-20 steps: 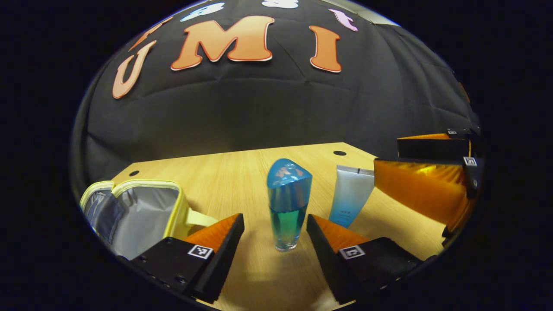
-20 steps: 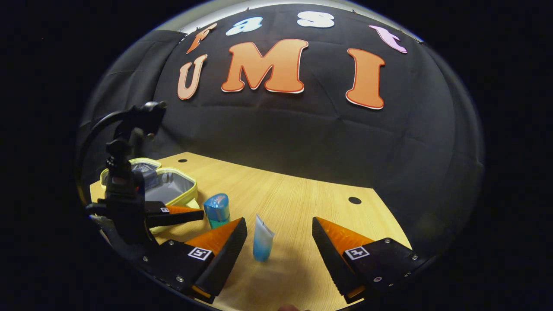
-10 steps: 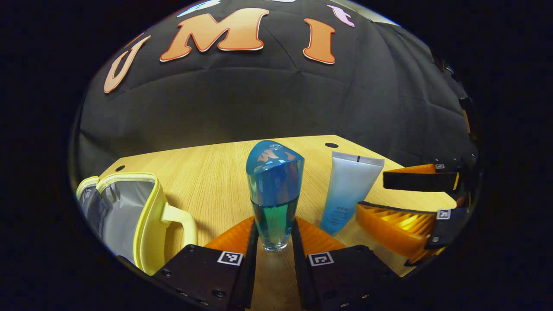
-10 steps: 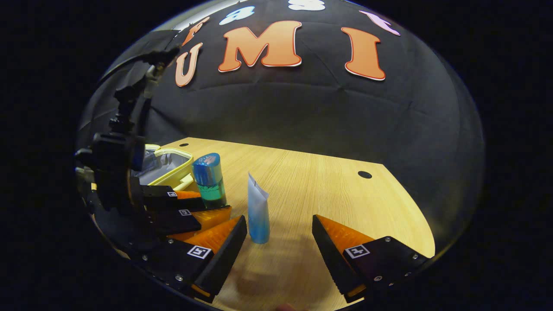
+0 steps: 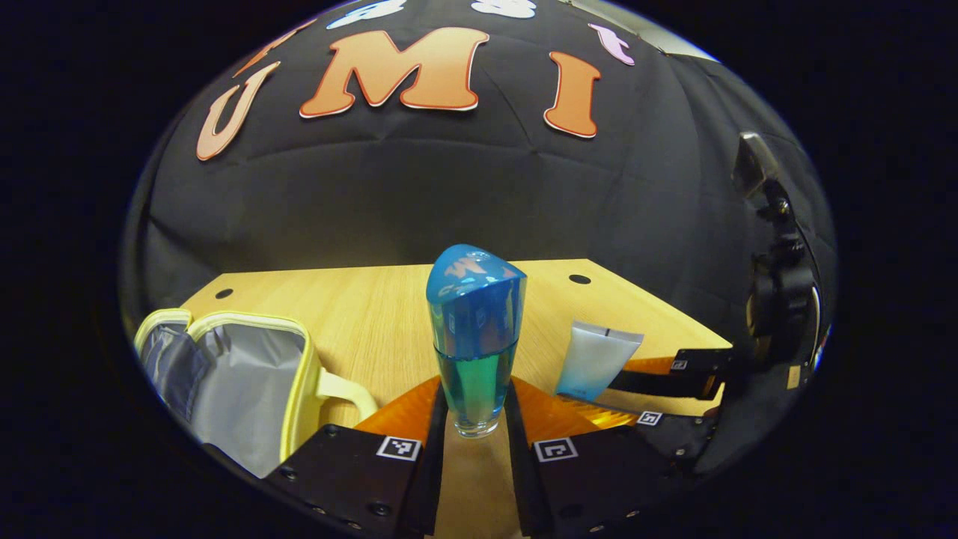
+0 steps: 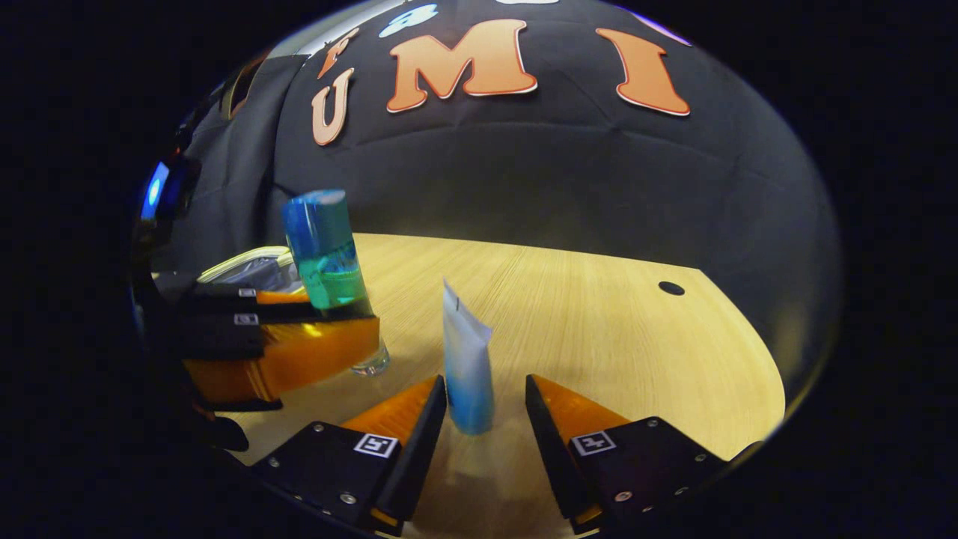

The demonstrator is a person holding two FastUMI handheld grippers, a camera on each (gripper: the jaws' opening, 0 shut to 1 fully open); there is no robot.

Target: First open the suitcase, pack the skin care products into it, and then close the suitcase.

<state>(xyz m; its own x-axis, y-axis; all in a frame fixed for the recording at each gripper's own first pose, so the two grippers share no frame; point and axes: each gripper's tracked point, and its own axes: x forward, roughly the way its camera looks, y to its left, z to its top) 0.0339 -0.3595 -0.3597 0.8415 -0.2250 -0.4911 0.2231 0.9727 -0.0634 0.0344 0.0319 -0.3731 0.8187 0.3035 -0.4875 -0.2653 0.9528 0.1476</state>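
Bottle (image 5: 476, 337) upright on tabletop (image 5: 359, 299), clamped low between left tongs (image 5: 474, 404) | tube (image 6: 465, 367) upright between right tongs (image 6: 485, 400), fingers apart, near but contact unclear | open suitcase (image 5: 232, 382) at 9 o'clock of bottle, tube at 3 o'clock.

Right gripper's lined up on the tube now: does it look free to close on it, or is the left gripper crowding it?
Probably yes. The tube stands upright between the right gripper's open fingers, nothing between them. The left gripper, shut on the blue bottle, sits close beside but clear of the tube.
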